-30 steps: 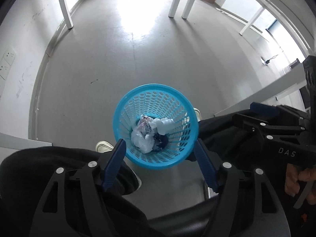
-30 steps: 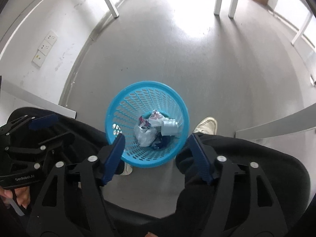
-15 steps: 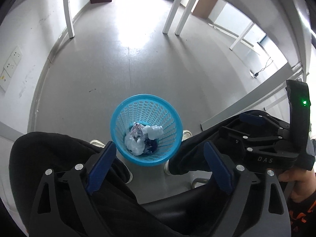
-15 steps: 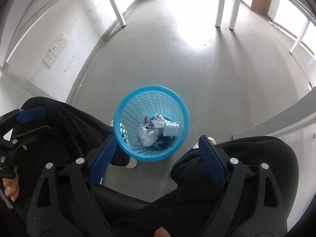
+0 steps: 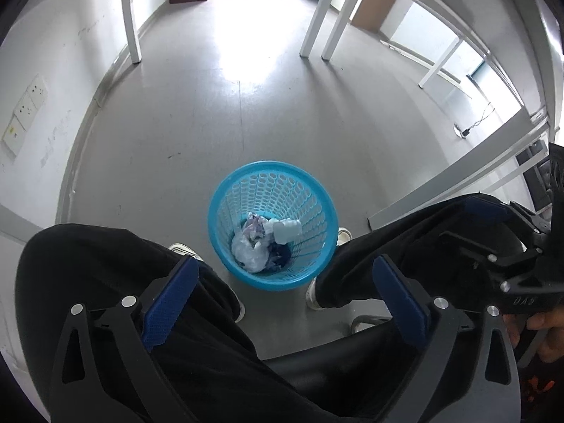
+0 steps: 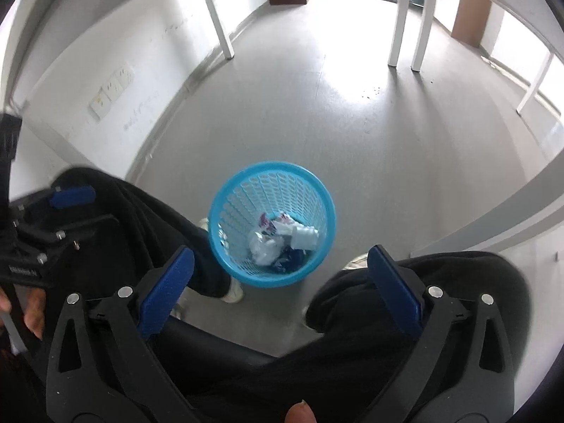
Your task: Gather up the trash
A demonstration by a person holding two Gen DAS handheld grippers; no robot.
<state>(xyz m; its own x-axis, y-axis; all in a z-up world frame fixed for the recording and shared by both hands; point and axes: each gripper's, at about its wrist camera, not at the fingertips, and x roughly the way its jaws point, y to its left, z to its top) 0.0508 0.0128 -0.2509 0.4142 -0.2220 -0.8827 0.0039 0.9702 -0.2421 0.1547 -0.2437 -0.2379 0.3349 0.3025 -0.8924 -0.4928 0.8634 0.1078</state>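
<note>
Below, blue basket (image 5: 319,194) holding trash (image 5: 261,243), both jaws apart, empty

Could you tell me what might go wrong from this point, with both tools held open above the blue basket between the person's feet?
1. The blue basket stands close between the shoes; a foot shift could tip it and spill the crumpled trash.
2. The left tool and right tool, both open and empty, hang near each other over the knees, so they might collide.
3. Trash dropped from this height could miss the basket.
</note>
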